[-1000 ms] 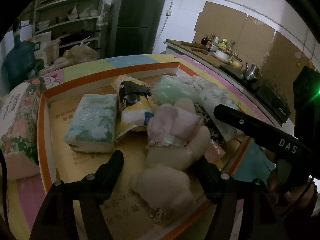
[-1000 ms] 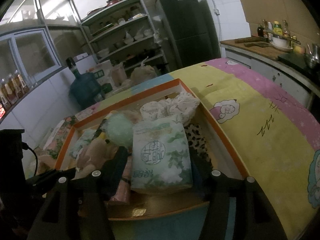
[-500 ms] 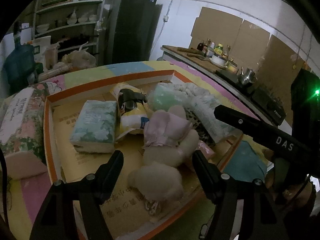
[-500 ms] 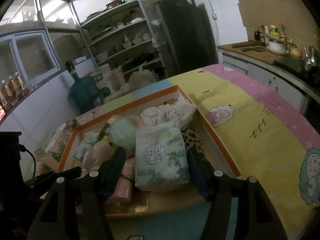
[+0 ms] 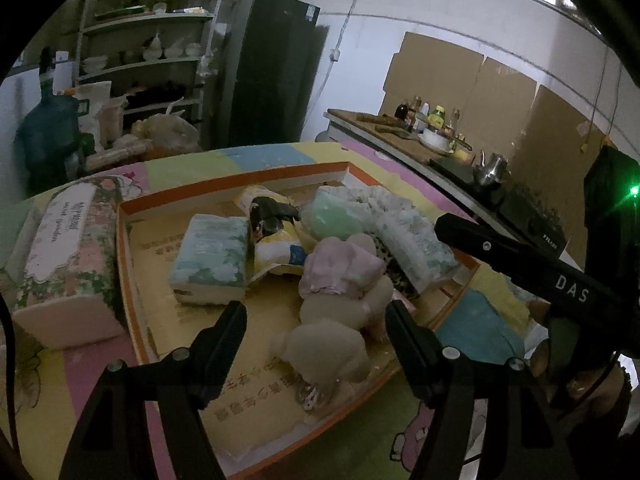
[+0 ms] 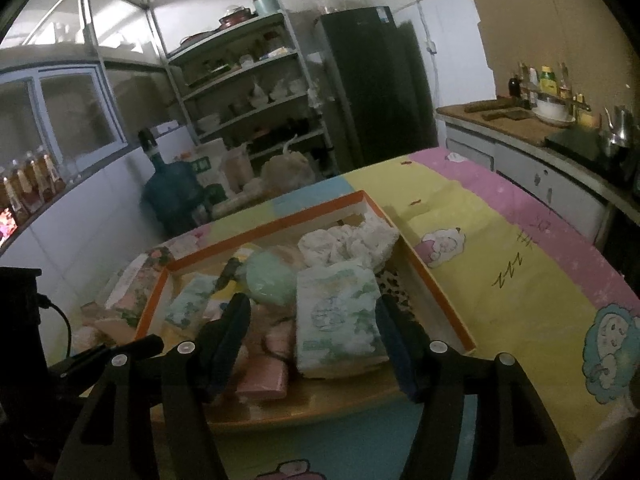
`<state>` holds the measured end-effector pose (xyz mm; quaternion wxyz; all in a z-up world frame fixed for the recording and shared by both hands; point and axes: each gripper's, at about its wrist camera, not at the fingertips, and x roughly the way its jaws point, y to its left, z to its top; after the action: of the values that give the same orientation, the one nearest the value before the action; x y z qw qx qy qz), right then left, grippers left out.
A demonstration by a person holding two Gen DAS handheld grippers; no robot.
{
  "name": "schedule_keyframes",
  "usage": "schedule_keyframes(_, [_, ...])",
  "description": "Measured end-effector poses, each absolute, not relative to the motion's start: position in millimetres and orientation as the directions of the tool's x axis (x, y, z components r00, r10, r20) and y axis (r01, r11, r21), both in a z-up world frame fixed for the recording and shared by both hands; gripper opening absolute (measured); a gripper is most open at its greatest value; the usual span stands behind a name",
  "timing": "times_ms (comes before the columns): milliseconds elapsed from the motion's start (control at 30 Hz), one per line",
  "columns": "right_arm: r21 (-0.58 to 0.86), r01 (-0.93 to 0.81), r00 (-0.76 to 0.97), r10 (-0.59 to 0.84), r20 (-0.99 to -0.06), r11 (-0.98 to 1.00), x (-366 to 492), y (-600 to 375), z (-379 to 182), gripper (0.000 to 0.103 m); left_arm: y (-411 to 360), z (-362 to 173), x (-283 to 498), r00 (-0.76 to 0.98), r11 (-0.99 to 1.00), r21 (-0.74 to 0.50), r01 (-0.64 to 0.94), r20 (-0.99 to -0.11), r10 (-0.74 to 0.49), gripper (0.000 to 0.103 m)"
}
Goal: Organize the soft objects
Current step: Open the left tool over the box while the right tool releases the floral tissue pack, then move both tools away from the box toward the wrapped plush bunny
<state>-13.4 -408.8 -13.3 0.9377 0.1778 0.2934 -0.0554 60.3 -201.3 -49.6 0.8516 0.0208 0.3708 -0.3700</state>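
Note:
An orange-rimmed cardboard tray [image 5: 125, 264] on the table holds soft things: a plush toy [image 5: 336, 320] with a pink cloth, a tissue pack [image 5: 210, 258], a yellow pouch [image 5: 276, 240], a green sponge [image 5: 336, 218] and another tissue pack [image 5: 416, 246]. My left gripper [image 5: 316, 336] is open and empty, above the plush toy at the tray's near edge. My right gripper [image 6: 314, 328] is open and empty, above a tissue pack [image 6: 340, 316] in the tray [image 6: 440, 292]. White cloth [image 6: 348, 242] lies at the tray's far end.
A floral tissue box [image 5: 64, 256] lies left of the tray on the cartoon-print table cover [image 6: 520, 264]. The right gripper's body [image 5: 520, 264] crosses the left wrist view. A counter with bottles and a kettle [image 5: 490, 168], shelves [image 6: 248, 92] and a fridge [image 6: 376, 88] stand behind.
Both grippers have pulled back and up from the tray, so the objects look smaller and farther. Both stay open and empty. Nothing in the tray has moved.

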Motion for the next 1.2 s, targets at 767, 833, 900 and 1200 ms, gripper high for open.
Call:
schedule_keyframes(767, [0.253, 0.153, 0.841, 0.009, -0.54, 0.955, -27, -360, 16, 0.073, -146, -25, 40, 0.535, 0.752, -0.255, 0.607, -0.568, -0.625, 0.088])
schedule_keyframes(833, [0.248, 0.143, 0.842, 0.013, -0.539, 0.958, -27, -354, 19, 0.073, -138, -24, 38, 0.544, 0.757, -0.257, 0.601, -0.562, -0.623, 0.088])
schedule_keyframes(900, [0.242, 0.137, 0.842, 0.016, -0.538, 0.961, -27, -348, 21, 0.073, -131, -22, 36, 0.556, 0.763, -0.258, 0.593, -0.555, -0.619, 0.088])
schedule_keyframes(1200, [0.221, 0.108, 0.847, 0.027, -0.531, 0.969, -29, -322, 28, 0.073, -96, -12, 29, 0.619, 0.799, -0.243, 0.549, -0.524, -0.585, 0.088])
